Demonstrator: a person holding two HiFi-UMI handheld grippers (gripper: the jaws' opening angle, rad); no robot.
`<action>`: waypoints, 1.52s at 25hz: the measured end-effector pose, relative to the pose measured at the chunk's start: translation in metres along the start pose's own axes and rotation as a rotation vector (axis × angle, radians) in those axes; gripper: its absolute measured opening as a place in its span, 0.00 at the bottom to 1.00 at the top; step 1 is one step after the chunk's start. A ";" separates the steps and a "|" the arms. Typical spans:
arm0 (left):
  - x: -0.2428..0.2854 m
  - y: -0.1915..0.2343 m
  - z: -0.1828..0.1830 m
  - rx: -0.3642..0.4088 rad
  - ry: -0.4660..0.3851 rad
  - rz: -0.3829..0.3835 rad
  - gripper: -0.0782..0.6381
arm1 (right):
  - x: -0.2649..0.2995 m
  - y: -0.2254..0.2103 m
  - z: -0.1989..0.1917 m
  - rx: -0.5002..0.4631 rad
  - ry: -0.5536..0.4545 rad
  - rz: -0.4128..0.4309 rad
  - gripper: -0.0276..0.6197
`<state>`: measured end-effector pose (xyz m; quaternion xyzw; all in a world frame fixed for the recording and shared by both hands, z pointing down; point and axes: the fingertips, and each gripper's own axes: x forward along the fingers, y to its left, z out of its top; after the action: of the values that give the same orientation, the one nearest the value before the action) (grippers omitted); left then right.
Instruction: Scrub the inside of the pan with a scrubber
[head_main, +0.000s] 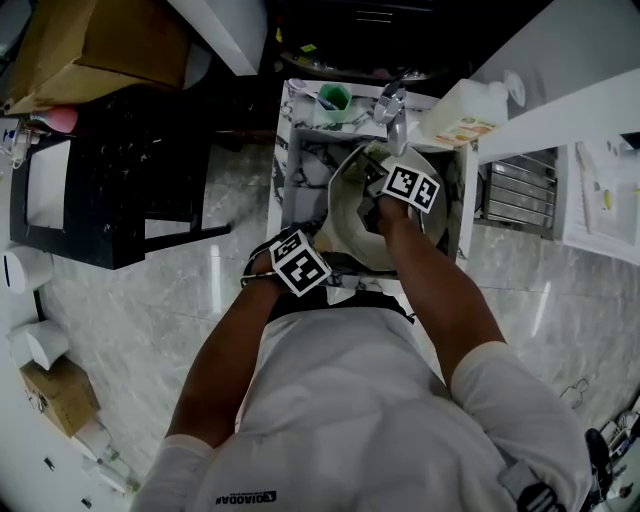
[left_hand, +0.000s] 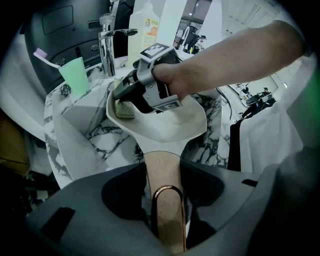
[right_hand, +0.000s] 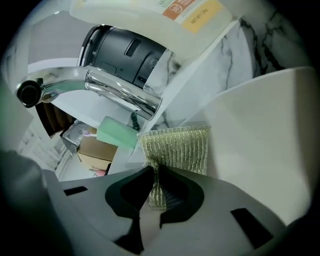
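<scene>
Pan (left_hand: 165, 122): white inside, held tilted over the marble-patterned sink (left_hand: 95, 137), straight ahead of the L gripper (left_hand: 165, 200). We read the L gripper as clamped. Both jaws are closed against the pan handle (left_hand: 161, 172), which runs back between them twd the camera. A copper-coloured loop at the handle end sits nearest the lens. Pan bowl lies just beyond the jaw tips, open side facing up and twd the R gripper (right_hand: 157, 185).

R gripper: jaws nearly together, pinching the scrubber (right_hand: 175, 147), a yellow-green ribbed mesh pad. Pad is bunched where the jaws grip it and fans out flat past the tips. We see the free part of the pad lying against the pan's inner wall, at the far-left side of the bowl as seen from the L gripper. Pan wall fills the area to the right of the R jaws.

Refs around the R gripper: chrome tap (right_hand: 115, 90) above and ahead of the jaws, spout end to the left. White bottle (right_hand: 150, 15) w/ orange label sits higher up, beyond the tap.

Refs from the L gripper: green cup (left_hand: 75, 72) w/ a toothbrush (left_hand: 42, 54) far ahead, left of the pan.

Head view: both grippers sit in front of the person's torso. R is further fwd, inside the pan; L is nearer the body, at the handle.
</scene>
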<state>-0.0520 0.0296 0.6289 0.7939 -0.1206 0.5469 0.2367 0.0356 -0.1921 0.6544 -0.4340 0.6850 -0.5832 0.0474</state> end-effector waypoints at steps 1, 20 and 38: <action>0.000 0.000 0.000 0.000 -0.001 0.000 0.41 | 0.000 0.002 -0.002 0.028 0.003 0.012 0.14; 0.000 0.000 0.001 0.001 -0.001 0.002 0.41 | -0.015 0.042 -0.082 0.270 0.317 0.201 0.14; 0.000 -0.001 0.002 -0.004 0.011 -0.003 0.42 | -0.060 0.055 -0.139 0.217 0.656 0.282 0.14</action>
<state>-0.0502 0.0298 0.6280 0.7907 -0.1193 0.5505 0.2396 -0.0357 -0.0508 0.6255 -0.1180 0.6509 -0.7484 -0.0491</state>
